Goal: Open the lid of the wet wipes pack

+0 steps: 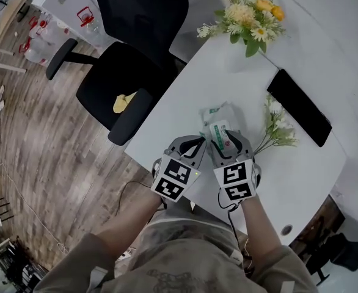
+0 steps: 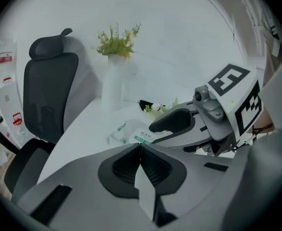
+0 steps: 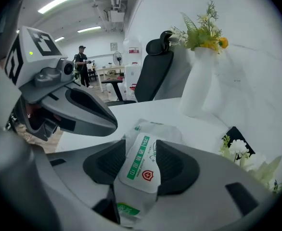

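Right gripper (image 3: 141,147) jaws are held apart astride the wet wipes pack (image 3: 155,129) lying on the table (image 1: 228,78); left gripper (image 2: 140,147) is clenched, empty. Lid (image 3: 142,166) is judged unopened (seemingly flat).

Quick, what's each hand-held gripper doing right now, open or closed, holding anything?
Left hand-held gripper: closed, empty.
Right hand-held gripper: open, wet wipes pack between its jaws, not gripped.

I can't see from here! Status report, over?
Left gripper shut, empty. Right gripper open, lid of wet wipes pack between its jaws, lid closed. Nothing in the way.
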{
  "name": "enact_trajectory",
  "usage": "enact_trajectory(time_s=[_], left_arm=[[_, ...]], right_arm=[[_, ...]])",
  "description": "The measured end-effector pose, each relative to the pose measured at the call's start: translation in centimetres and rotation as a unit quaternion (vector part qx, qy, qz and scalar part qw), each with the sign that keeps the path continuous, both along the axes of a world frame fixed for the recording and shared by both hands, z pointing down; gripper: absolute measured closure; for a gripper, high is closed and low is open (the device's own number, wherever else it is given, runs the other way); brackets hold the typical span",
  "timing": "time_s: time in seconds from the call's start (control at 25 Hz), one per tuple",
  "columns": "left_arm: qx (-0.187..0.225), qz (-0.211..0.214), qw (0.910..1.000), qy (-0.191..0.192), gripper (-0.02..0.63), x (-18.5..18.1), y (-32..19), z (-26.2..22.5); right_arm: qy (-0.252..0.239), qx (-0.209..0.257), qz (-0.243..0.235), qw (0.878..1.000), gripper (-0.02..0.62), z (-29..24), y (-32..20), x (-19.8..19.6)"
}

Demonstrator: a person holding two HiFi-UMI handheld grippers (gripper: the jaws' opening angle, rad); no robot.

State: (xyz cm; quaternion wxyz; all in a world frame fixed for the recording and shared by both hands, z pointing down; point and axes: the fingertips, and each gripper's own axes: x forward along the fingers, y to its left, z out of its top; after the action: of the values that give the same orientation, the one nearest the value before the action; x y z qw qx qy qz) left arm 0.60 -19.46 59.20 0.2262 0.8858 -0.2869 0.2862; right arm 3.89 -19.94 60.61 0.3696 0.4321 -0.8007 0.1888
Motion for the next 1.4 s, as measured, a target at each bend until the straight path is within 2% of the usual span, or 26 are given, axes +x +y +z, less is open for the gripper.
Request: enact_trajectory(time_s=[0.16,0.28,0.48,0.68,0.92,1.04,1.2,1.28,1.4], left_arm=[[-0.026,0.008,0.9996,-0.007,0.589,0.2,0.8,2.4],[-0.044,0.007,0.9989,-0.016,0.589,0.0,1.0,3.9],[-0.054,0.005,0.9985,0.001,0.589,0.6,1.0,4.7],[-0.059,0.007,0.9981,-0.012,0.589,0.5,1.1,5.5],[-0.07,-0.003,0.9975,0.002,0.589,0.9,1.0,6.0],[-0.067,0.004,0.9976,-0.016,0.589,0.7,1.1,6.2],[-0.064,0.008,0.9977,-0.019,0.589,0.8,1.0,6.3],[-0.064,0.007,0.9977,-0.022,0.589,0.7,1.0,6.3],[-0.071,0.006,0.9971,-0.026,0.589,0.6,1.1,6.5]], right_arm=[[0.021,-0.014,0.006,1.0,0.377,1.6,0.3,-0.1],[0.029,-0.002,0.006,1.0,0.376,2.0,0.4,-0.1],[0.016,0.024,0.029,0.999,0.382,1.9,0.2,0.0],[0.004,0.032,0.042,0.999,0.396,1.6,-0.1,0.1],[-0.032,0.03,0.035,0.998,0.466,0.9,0.2,-0.5],[-0.054,0.033,0.041,0.997,0.502,-0.1,0.2,-0.5],[-0.076,0.042,0.051,0.995,0.529,-1.5,0.1,-0.1],[-0.077,0.06,0.063,0.993,0.541,-2.5,-0.2,0.8],[-0.048,0.09,0.083,0.991,0.554,-3.5,-1.2,3.9]])
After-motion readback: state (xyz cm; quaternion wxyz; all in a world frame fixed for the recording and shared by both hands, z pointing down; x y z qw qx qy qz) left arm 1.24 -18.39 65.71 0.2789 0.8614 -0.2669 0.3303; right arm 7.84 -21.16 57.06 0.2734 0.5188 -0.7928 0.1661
